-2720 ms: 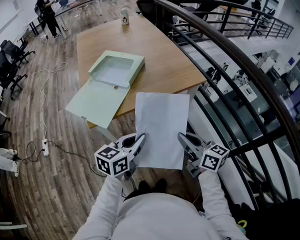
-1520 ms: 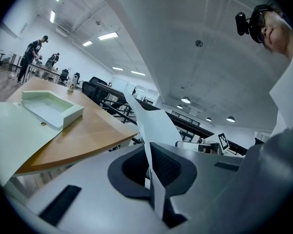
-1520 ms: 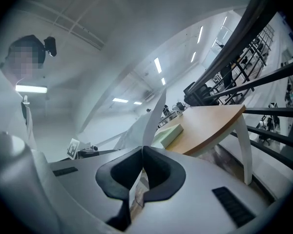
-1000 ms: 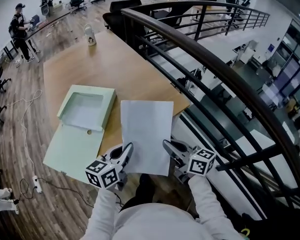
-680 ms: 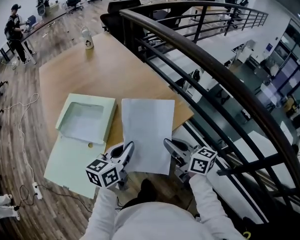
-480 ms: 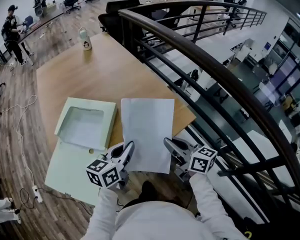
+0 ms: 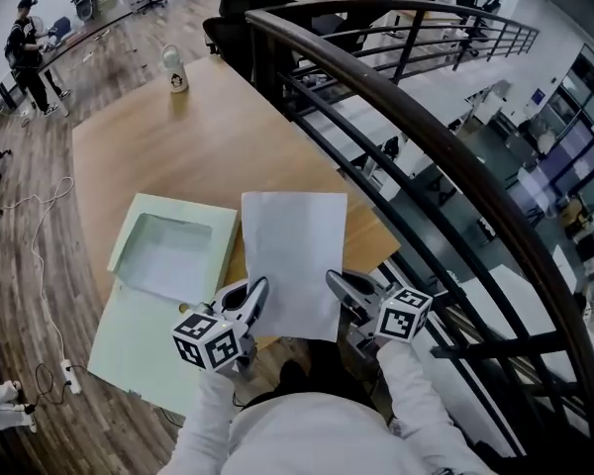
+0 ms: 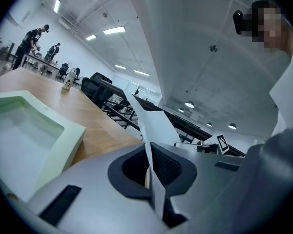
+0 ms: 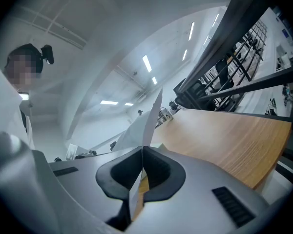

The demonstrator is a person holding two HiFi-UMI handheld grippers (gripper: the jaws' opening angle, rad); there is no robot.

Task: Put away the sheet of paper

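Flat white sheet (image 7: 295, 255), pale-green box file (image 7: 168, 255), wooden table (image 7: 218, 137)

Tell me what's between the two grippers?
The sheet of paper, pinched by the left gripper and right gripper at its sides; the head view shows it.

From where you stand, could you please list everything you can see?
sheet of paper: one, white, held over the table's near edge
box: one, pale green, open, on the table left of the paper
table: one, wooden, ahead
bottle: one, pale, table's far end
railing: one, dark, right
power strip: one, white, floor at left
left tool: one, grey, shut on the paper's left edge
right tool: one, grey, shut on its right edge
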